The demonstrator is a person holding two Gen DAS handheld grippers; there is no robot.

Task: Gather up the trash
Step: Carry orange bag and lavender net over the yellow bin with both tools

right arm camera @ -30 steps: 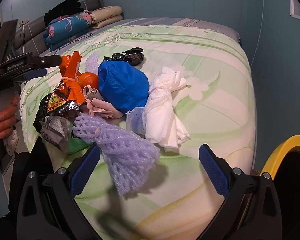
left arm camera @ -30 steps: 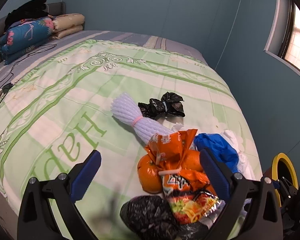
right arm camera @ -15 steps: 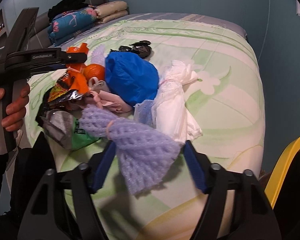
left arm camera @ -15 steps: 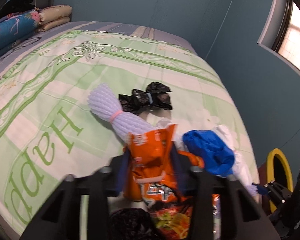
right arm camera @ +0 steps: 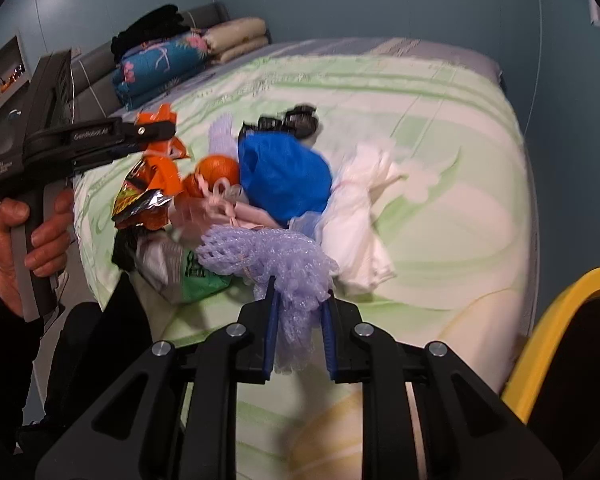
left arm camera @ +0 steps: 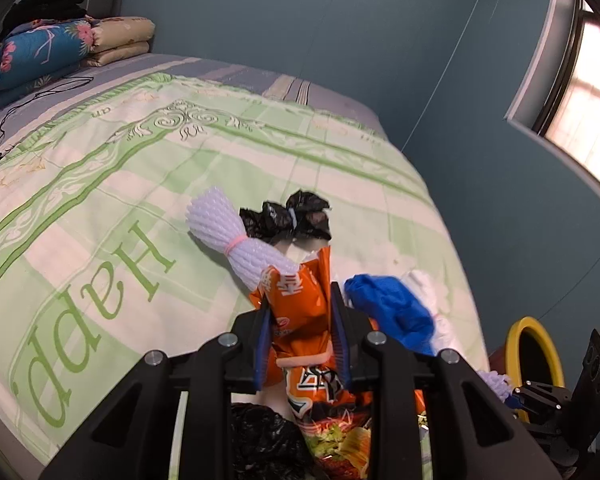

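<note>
Trash lies heaped on the green bedspread (left arm camera: 112,208). My left gripper (left arm camera: 300,320) is closing, its pads pressing an orange snack wrapper (left arm camera: 296,284), which the right wrist view shows lifted as the orange snack wrapper (right arm camera: 156,176) under the left gripper (right arm camera: 156,130). My right gripper (right arm camera: 300,292) is closing too, pads squeezing a purple foam net (right arm camera: 260,252). Around them lie a blue bag (right arm camera: 284,176), a white bag (right arm camera: 356,220), a white foam net (left arm camera: 236,244), a knotted black bag (left arm camera: 288,220) and an orange fruit (right arm camera: 216,170).
A yellow-rimmed bin (right arm camera: 548,340) stands beside the bed's corner at the right. Folded quilts and pillows (left arm camera: 60,48) are stacked at the head of the bed, with a black cable (left arm camera: 32,92) trailing nearby. A person's hand (right arm camera: 24,240) grips the left tool.
Both grippers went from wide open to closed: the left onto the orange wrapper, the right onto the purple foam net. The wrapper's top now stands up off the pile.
</note>
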